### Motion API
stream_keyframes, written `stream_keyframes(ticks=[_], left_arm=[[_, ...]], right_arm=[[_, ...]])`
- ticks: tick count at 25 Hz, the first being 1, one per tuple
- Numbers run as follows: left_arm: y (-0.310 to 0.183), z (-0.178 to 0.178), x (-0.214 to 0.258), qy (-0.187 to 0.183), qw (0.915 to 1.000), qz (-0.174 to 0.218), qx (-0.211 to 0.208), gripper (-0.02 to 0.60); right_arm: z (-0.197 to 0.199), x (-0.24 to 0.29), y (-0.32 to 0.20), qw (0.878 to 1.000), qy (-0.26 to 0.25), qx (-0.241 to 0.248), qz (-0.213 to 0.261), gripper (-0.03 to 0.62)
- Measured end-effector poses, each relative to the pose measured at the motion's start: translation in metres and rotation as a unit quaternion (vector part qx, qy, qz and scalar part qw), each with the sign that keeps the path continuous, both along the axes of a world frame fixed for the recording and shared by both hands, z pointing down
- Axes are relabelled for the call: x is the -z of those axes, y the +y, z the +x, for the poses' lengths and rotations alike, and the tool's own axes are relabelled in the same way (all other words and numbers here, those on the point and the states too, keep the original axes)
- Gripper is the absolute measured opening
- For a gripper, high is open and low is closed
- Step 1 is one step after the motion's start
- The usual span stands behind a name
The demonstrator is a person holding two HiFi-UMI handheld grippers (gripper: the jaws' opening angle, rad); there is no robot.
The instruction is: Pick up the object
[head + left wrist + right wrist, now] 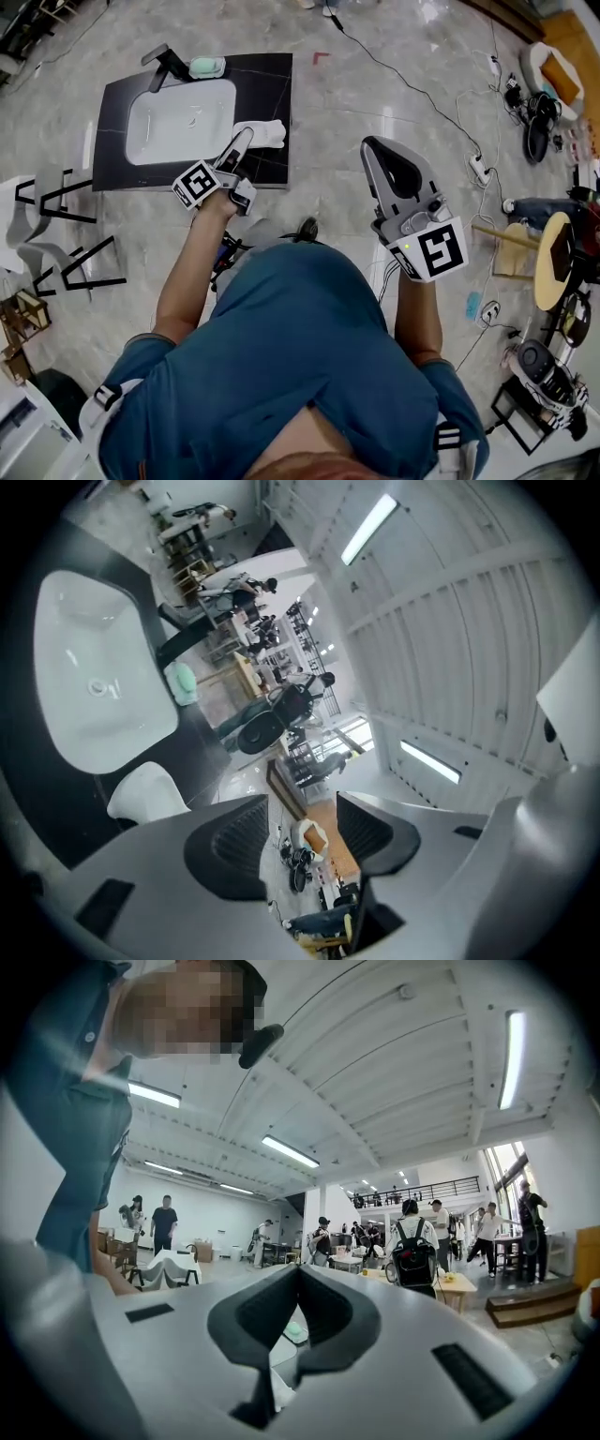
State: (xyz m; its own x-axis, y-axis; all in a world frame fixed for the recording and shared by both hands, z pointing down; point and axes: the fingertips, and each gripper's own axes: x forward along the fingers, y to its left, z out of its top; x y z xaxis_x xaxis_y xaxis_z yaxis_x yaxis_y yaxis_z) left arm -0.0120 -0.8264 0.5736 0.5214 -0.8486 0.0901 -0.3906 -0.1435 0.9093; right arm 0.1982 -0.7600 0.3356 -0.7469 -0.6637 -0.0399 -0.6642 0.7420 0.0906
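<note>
Left tongs (300, 832) are spread and empty right by the white cloth (260, 134), right tongs (298, 1279) pressed together. An off-center grab could probably shove it into the sink (178, 122).

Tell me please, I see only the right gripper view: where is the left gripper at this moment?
Observer: The left gripper is over the black counter, its tips beside the white cloth at the right of the sink.
Operator: Are its jaws open?
Observer: Yes. The left gripper view shows them apart, with nothing between them.
Operator: And where is my right gripper compared to the counter?
Observer: The right gripper is off the counter's right side, above the floor.
</note>
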Motion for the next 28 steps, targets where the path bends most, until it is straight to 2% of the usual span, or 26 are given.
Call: stream_keyframes(ticks=[4,6,10,15,24,28], left_arm=[[-0.010,-0.006,-0.038,0.010,0.9983,-0.041,0.040,0.242],[-0.015,-0.010,-0.060,0.034,0.9952,-0.068,0.061,0.259],[-0.014,-0.017,-0.110,0.100,0.9799,-0.135,0.108,0.281],[-0.008,-0.014,-0.162,0.113,0.9686,-0.187,0.118,0.295],[-0.014,-0.014,-0.209,0.116,0.9583,-0.217,0.145,0.311],[-0.017,-0.014,-0.222,0.115,0.9563,-0.220,0.154,0.311]], right_arm=[[0.006,-0.008,-0.016,1.000,-0.002,0.008,-0.011,0.014],[0.006,-0.009,-0.025,1.000,0.000,0.010,-0.013,0.014],[0.004,-0.007,-0.040,1.000,0.004,0.008,-0.017,0.014],[-0.008,-0.010,-0.059,0.999,0.018,0.014,-0.023,0.014],[-0.029,-0.019,-0.076,0.998,0.038,0.026,-0.037,0.014],[-0.032,-0.021,-0.080,0.998,0.048,0.025,-0.040,0.014]])
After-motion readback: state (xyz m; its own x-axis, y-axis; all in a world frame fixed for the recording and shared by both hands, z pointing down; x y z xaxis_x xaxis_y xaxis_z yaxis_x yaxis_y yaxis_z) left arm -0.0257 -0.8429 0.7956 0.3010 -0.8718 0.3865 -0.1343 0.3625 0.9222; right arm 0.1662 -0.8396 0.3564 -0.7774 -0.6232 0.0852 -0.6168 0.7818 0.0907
